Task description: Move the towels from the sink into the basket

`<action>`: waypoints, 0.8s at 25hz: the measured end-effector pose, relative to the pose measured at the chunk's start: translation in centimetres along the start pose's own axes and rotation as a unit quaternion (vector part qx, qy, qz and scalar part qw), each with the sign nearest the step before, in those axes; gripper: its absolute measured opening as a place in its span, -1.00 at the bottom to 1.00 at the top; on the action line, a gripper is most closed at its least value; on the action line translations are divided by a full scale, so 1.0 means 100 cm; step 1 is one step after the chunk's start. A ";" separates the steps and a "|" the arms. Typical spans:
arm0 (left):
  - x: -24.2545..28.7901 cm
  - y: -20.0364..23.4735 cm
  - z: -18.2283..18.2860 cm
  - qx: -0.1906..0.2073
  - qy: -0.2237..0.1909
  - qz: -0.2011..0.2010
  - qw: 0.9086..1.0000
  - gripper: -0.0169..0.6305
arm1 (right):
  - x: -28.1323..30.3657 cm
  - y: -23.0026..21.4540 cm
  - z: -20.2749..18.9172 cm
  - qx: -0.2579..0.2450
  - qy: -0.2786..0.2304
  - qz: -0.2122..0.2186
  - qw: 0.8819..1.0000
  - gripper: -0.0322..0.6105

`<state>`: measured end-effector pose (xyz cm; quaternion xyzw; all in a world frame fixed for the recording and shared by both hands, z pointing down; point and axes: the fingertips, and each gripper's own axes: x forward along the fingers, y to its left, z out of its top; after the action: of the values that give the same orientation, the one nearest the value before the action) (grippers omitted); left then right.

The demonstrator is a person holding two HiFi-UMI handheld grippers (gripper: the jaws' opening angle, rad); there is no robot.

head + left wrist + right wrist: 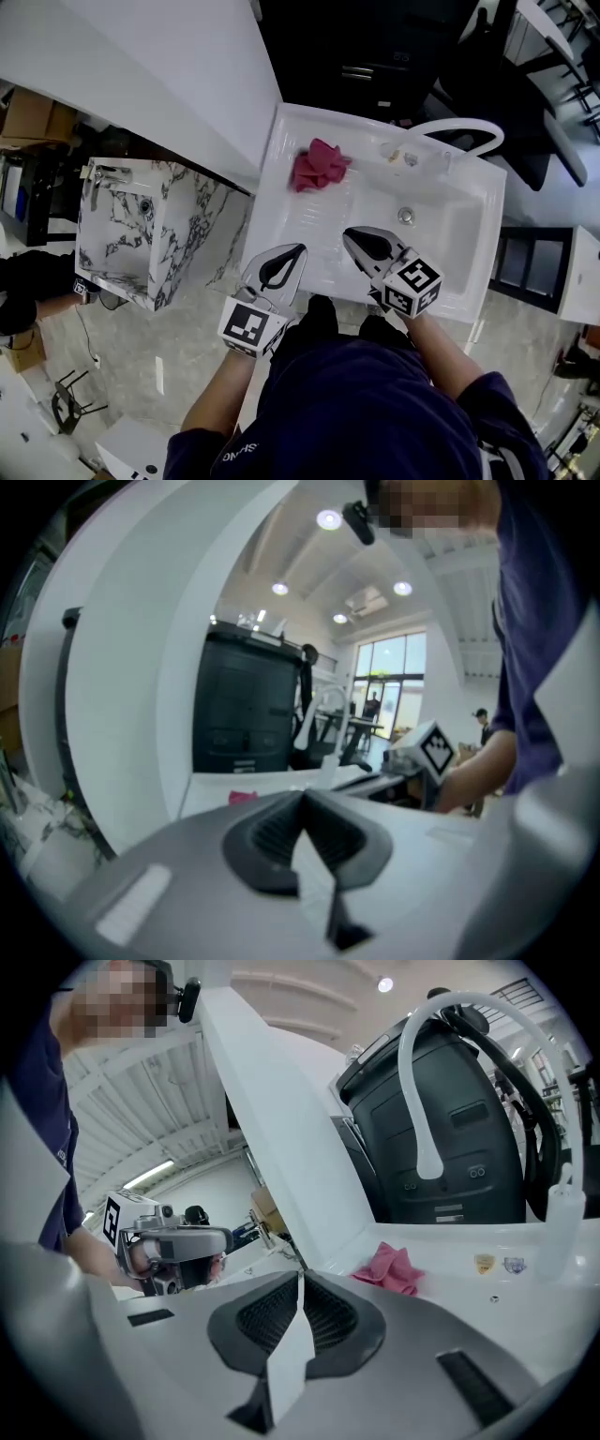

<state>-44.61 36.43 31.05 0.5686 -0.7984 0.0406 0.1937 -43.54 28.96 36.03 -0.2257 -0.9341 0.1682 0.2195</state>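
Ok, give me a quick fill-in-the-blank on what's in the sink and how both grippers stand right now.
1. The single towel lying in the sink is ___ in colour.
2. The jaws of the left gripper are ___, with no towel between them.
3. The right gripper is shut too and holds ___.
4. The number of towels visible in the sink is ___.

Missing words: pink; shut; nothing; one

Pink towel point(317, 165); white sink point(441, 248); white box point(187, 246), black marble veining
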 end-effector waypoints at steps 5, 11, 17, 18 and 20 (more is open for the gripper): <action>-0.002 0.023 -0.006 -0.009 0.003 -0.003 1.000 -0.94 | 0.028 -0.008 -0.002 0.000 0.011 -0.012 1.000 -0.87; 0.000 0.046 -0.011 -0.015 0.010 -0.012 1.000 -0.94 | 0.058 -0.030 -0.004 0.003 0.023 -0.037 0.999 -0.86; 0.006 0.067 -0.015 -0.020 0.016 -0.022 0.999 -0.94 | 0.084 -0.055 -0.014 0.017 0.038 -0.067 0.997 -0.74; 0.007 0.070 -0.015 -0.020 0.017 -0.023 0.999 -0.94 | 0.087 -0.059 -0.016 0.019 0.040 -0.072 0.996 -0.62; 0.010 0.076 -0.015 -0.021 0.016 -0.026 0.999 -0.94 | 0.094 -0.065 -0.018 0.023 0.043 -0.080 0.996 -0.59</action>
<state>-51.45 38.66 33.99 0.5838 -0.7812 0.0275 0.2195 -52.46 28.52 43.44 -0.1523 -0.9346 0.1617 0.2777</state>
